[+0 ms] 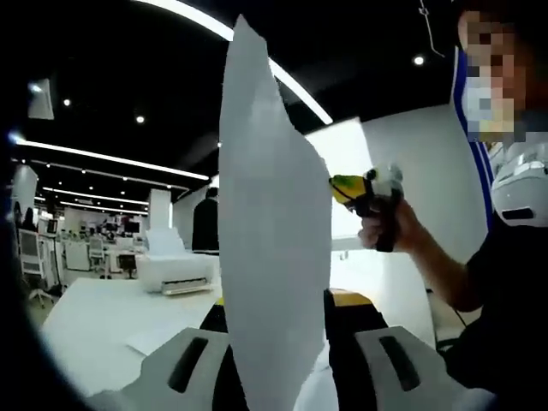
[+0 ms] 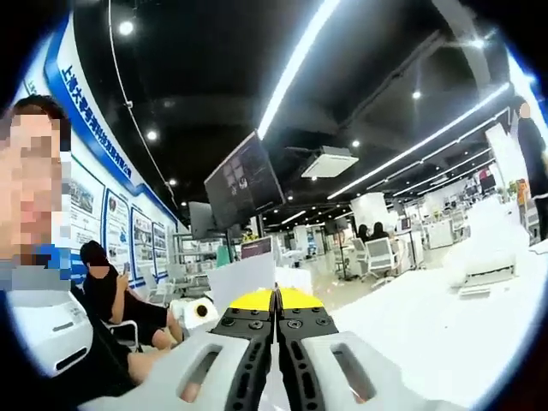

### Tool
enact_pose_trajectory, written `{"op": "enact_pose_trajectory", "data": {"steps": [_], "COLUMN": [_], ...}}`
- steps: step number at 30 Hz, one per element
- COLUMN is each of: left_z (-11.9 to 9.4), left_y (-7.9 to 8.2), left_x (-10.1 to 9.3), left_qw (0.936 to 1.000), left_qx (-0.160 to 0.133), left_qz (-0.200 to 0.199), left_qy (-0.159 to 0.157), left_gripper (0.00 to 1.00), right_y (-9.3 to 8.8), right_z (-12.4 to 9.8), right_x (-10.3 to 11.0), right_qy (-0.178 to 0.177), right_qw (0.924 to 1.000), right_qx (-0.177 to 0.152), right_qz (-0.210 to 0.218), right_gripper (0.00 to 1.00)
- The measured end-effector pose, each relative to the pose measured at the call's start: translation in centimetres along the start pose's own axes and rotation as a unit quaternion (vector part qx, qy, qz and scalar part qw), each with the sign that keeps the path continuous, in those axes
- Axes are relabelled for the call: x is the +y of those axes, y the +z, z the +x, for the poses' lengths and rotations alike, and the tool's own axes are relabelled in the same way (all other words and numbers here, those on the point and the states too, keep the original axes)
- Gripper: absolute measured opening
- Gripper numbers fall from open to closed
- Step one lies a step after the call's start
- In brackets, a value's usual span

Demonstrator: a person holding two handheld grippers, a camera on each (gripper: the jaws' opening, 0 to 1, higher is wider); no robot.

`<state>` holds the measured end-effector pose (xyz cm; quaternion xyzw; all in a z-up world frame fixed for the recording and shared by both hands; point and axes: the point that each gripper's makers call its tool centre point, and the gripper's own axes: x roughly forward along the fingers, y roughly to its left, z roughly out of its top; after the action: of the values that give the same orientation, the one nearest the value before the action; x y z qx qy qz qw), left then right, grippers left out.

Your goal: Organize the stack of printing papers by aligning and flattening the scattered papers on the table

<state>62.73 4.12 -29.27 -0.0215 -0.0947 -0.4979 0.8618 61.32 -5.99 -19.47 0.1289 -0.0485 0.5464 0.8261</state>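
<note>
1. In the left gripper view I take the white table [image 1: 94,317] as my landmark. My left gripper [image 1: 278,360] sits over its near edge with a sheaf of white printing papers [image 1: 270,257] standing upright between its jaws.
2. The jaws press on the lower part of that sheaf from both sides, closed down to the thickness of the paper. The sheaf rises well above the table and ends in a point at its top.
3. More loose sheets [image 1: 163,334] lie flat on the table just to the left of my left gripper.
4. A white printer [image 1: 175,270] stands on the far part of the table, beyond the loose sheets.
5. To the right of the held papers, above the table's right side, I see the right gripper [image 1: 347,190] with its yellow tip close to the sheaf's edge, held in a person's hand [image 1: 390,227].
6. In the right gripper view my right gripper [image 2: 276,317] has its jaws drawn fully together, the black pads meeting along the centre line. A thin white edge shows at the very bottom between them, but I cannot tell whether that is paper being pinched.
7. The table surface [image 2: 445,325] lies to the right of that gripper, with the printer [image 2: 484,253] on it farther off.
</note>
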Motion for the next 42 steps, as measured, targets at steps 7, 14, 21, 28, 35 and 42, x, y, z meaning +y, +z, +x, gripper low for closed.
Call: {"op": "enact_pose_trajectory", "data": {"steps": [7, 14, 21, 28, 35, 42], "left_z": [-0.1, 0.1, 0.3, 0.4, 0.6, 0.4], "left_y": [-0.9, -1.0, -1.2, -1.7, -1.9, -1.8], "left_x": [0.1, 0.0, 0.0, 0.3, 0.5, 0.5], "left_qw": [0.9999, 0.9999, 0.9998, 0.9994, 0.9994, 0.9991], "left_qx": [0.007, 0.011, 0.017, 0.031, 0.031, 0.034], "left_qz": [-0.006, -0.002, -0.001, 0.014, 0.005, 0.006], "left_qy": [0.004, 0.004, 0.005, 0.009, 0.017, 0.024], "left_gripper": [0.33, 0.31, 0.24, 0.10, 0.06, 0.05], "right_y": [-2.0, -2.2, -2.2, -2.1, -2.2, -1.7], "right_z": [-0.6, -1.2, -1.2, -1.2, -1.3, -1.4], "right_x": [-0.5, -0.8, -0.6, -0.6, -0.7, -1.2], "right_qy": [-0.009, -0.018, -0.011, -0.011, -0.009, -0.021], "right_qw": [0.9997, 0.9995, 0.9995, 0.9995, 0.9991, 0.9995], "right_qx": [0.008, 0.007, 0.009, 0.005, 0.003, -0.014], "right_qz": [0.020, 0.024, 0.028, 0.030, 0.040, 0.018], "right_gripper": [0.00, 0.00, 0.00, 0.00, 0.00, 0.11]}}
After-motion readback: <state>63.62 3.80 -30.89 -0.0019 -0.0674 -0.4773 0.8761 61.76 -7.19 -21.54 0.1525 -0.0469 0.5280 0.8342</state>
